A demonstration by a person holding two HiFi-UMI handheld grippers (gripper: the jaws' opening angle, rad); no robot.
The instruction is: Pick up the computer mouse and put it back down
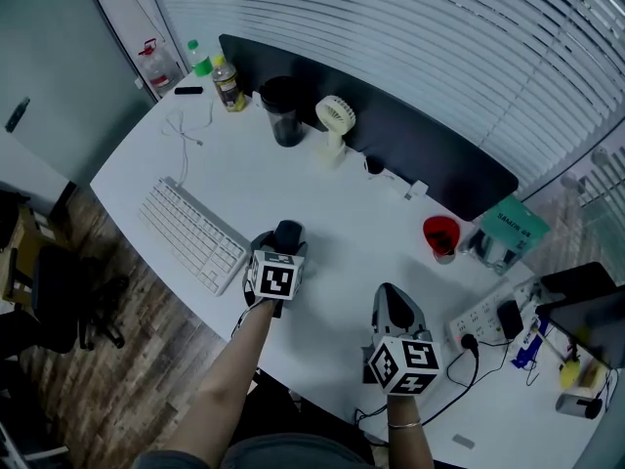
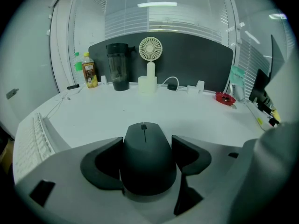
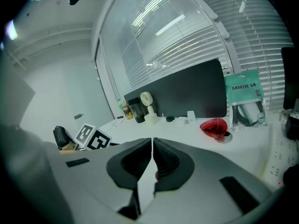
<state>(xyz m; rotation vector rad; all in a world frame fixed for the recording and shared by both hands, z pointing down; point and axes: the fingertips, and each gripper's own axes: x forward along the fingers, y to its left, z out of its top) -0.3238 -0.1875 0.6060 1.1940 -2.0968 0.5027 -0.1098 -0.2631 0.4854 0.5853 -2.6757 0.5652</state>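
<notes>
The computer mouse [image 2: 145, 158] is clasped at both sides by the 2 jaws of the left tongs [image 2: 147, 143], at the white worktop [image 2: 187, 113] beside the keyboard [image 1: 190, 234]. The right tongs [image 3: 152, 148] are closed on nothing, nearer the worktop's edge.

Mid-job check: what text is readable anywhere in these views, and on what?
"SAMZHE": on the green package.
Package's smaller print: too small to read.
Bottle label: too blurred to read.
Marker cubes: black-and-white patterns only, no words.
</notes>
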